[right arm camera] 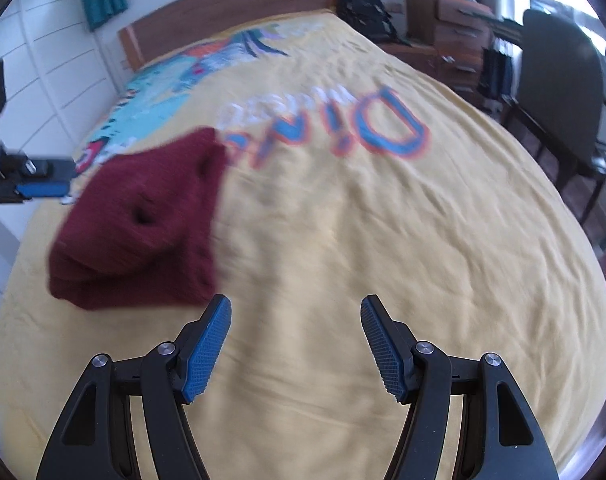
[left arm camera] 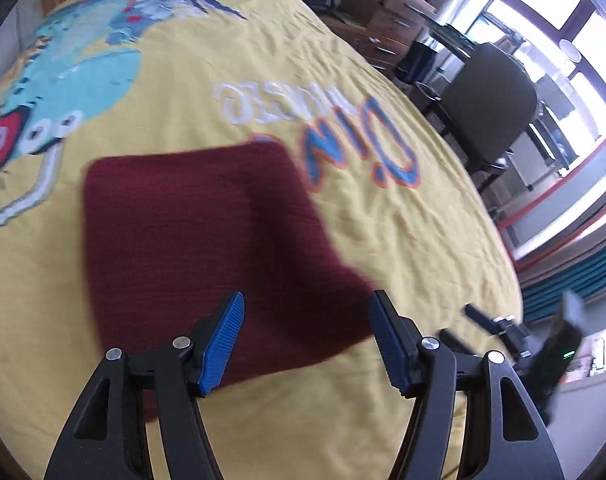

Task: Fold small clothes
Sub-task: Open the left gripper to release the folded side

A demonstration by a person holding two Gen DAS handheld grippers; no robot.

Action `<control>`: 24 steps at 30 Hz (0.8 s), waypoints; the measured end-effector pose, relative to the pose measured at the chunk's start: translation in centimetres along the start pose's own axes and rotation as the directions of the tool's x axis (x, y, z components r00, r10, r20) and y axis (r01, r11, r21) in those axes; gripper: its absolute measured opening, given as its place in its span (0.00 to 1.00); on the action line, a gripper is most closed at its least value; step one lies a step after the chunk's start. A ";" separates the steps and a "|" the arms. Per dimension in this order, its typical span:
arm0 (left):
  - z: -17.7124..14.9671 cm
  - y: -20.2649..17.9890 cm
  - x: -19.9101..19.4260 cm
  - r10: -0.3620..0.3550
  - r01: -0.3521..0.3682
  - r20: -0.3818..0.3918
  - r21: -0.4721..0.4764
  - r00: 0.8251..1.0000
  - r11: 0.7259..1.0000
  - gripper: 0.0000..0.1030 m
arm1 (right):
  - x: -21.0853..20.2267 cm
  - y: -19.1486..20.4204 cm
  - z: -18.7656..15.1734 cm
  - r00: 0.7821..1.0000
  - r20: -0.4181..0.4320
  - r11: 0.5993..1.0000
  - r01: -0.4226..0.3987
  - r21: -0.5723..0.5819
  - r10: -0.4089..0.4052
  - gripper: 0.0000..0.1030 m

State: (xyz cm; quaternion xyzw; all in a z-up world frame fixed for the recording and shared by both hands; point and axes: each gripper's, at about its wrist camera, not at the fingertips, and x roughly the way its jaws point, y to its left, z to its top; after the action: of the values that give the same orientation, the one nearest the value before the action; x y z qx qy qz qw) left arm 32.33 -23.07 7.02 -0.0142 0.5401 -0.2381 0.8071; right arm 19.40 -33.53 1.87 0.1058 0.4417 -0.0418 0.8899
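Yellow bedspread [right arm camera: 343, 240] under blurred, seemingly folded maroon garment [left arm camera: 207, 240]; left gripper [left arm camera: 307, 340] and right gripper [right arm camera: 297, 344] fingers spread, empty.

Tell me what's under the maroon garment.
The maroon garment lies on the yellow bedspread, covering part of its orange-blue lettering. Anything else beneath is hidden.
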 end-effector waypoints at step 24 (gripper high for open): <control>-3.7 7.5 4.0 0.054 -0.055 0.015 0.068 0.998 0.996 0.62 | 11.6 11.2 6.4 0.965 -0.090 0.962 -0.254 -0.100 0.245 0.67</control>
State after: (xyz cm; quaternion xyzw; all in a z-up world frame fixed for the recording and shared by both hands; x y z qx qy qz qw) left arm 33.10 -17.18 -0.08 0.0267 0.5265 -0.2345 0.8167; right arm 33.25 -23.88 -1.90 0.1125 0.4604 0.0993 0.8749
